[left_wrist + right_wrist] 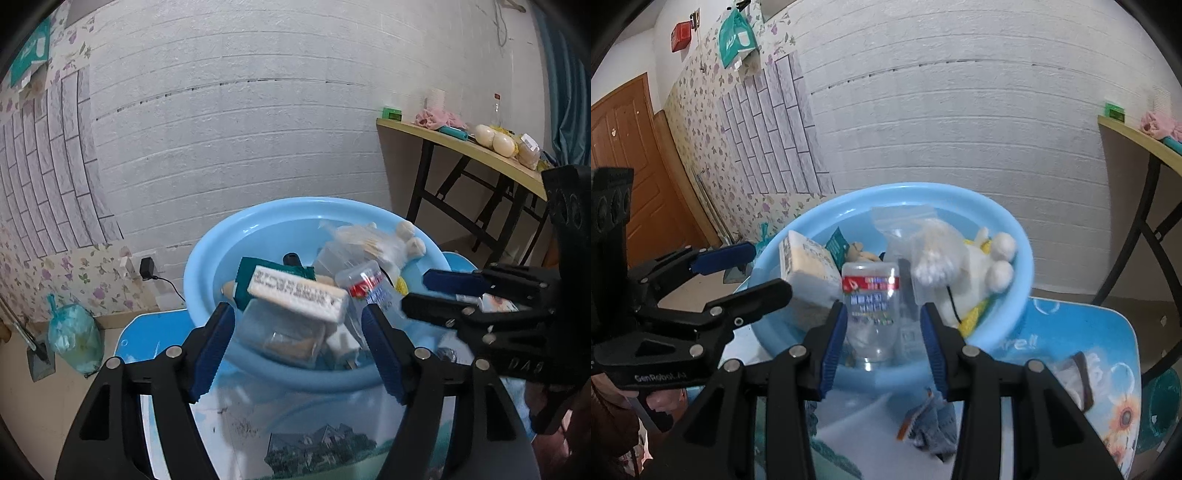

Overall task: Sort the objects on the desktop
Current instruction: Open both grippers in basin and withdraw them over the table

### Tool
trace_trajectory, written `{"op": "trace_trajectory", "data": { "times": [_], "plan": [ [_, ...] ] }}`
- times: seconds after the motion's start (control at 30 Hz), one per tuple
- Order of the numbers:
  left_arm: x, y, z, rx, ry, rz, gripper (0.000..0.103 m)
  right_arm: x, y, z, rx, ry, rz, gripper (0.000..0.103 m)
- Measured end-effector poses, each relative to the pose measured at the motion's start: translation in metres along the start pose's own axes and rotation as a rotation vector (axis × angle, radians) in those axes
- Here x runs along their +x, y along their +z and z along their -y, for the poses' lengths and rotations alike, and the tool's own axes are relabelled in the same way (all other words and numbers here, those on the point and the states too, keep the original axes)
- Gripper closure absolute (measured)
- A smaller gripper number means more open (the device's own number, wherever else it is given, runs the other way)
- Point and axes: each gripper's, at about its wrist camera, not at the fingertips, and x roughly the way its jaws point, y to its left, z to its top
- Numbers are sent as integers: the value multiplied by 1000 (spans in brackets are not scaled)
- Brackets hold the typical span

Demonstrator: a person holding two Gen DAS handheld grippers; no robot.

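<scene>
Both claws hover over the near rim of a blue basin [207, 258] heaped with desk clutter; it stands on a low table with a printed top [1082, 350]. Left gripper [299, 325] stands fairly wide, its blue pads pressing on nothing; a white rectangular box [299, 295] lies just beyond and between the fingers, its long axis running crosswise to them, slightly tilted, resting on a clear plastic container [280, 332]. Right gripper [882, 325] is narrower, and a clear plastic bottle with a red label [871, 306] stands upside down in the gap; whether the pads touch it cannot be told, though a sliver of space seems to show on each side. Behind the bottle sit a white plush toy [982, 277] and a clear zip bag [908, 229].

My reading: the left claw is the nearer to the box, which lies straight ahead and a little below; the right is nearer to the bottle. A small blue-and-orange packet [931, 424] lies on the table outside the basin, beneath the right claw.
</scene>
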Motion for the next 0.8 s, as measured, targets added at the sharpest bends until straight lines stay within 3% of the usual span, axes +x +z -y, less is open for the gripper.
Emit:
{"op": "trace_trajectory", "data": {
  "times": [0.33, 0.5, 0.67, 0.8],
  "plan": [
    [-23, -22, 10, -24, -8, -9, 31, -37, -29, 16, 27, -74, -6, 62],
    [-31, -37, 22, -22, -21, -9, 18, -52, -51, 30, 51, -118, -29, 62],
    [-27, -52, 43, -4, -57, -56, 15, -61, -67, 42, 80, -150, -47, 62],
    [-19, -59, 57, -9, -85, -92, 7, -67, -76, 53, 111, -173, -55, 55]
  ]
}}
